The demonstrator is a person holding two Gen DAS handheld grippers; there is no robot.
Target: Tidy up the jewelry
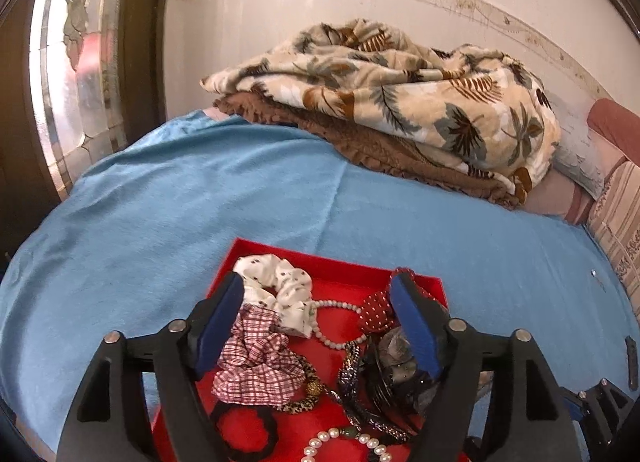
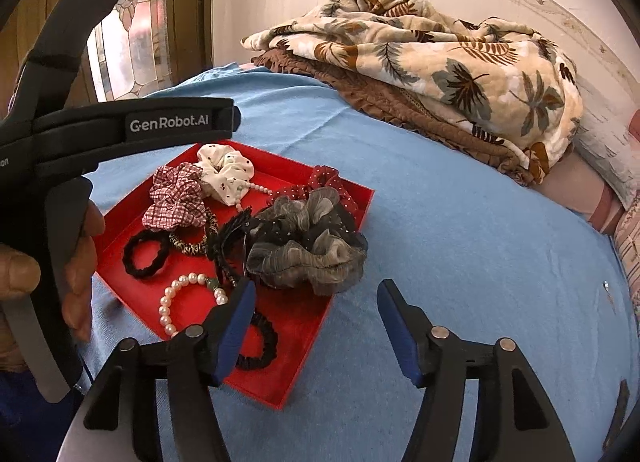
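Tray (image 1: 340,270) under left fingers (image 1: 224,314), beside right fingers (image 2: 236,322)

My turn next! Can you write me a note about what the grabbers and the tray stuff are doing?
Left gripper: open, empty, over the red tray.
Right gripper: open, empty, at the tray's near corner.
In the tray: scrunchies like the white one, the pearl bracelet, black hair ties, bead strings.
Done: all I can see lies in the tray, on the blue sheet.
Left: items overlap; sorting may remain.
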